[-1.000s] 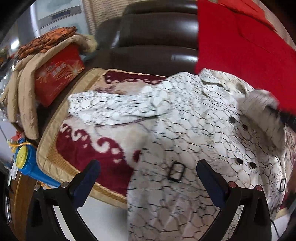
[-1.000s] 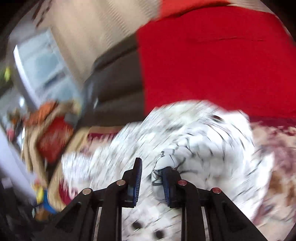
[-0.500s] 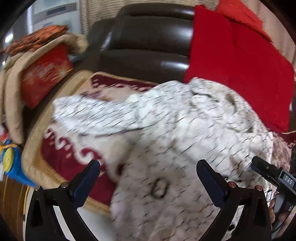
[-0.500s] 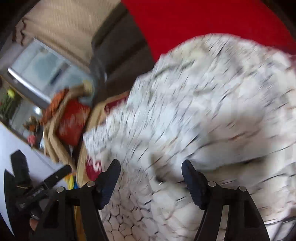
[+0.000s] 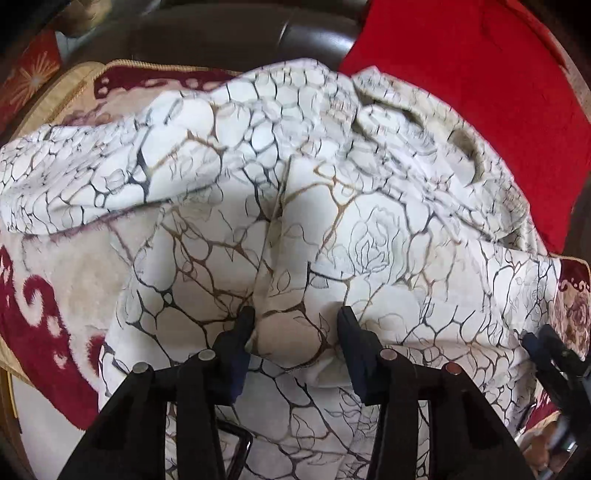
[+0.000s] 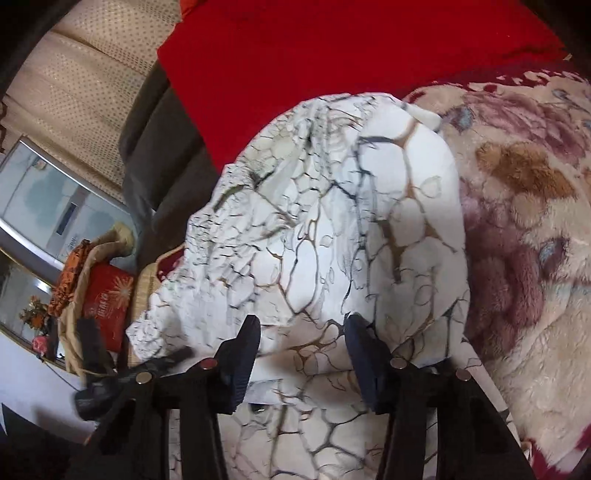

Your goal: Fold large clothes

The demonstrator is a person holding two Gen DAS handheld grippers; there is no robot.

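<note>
Sofa (image 5: 221, 33) held the white coat (image 5: 332, 192), now closer than before. Left gripper (image 5: 295, 317) had just closed in, bunching cloth between its fingers. Right gripper (image 6: 303, 332) had narrowed too, around a fold.

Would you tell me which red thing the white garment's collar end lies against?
The plain red cushion against the sofa back; the red patterned box stands apart at far left.

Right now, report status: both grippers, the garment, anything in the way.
Left hand-held gripper closing on a fold of the white patterned garment. Right hand-held gripper closing, cloth between pads. Nothing blocking.
</note>
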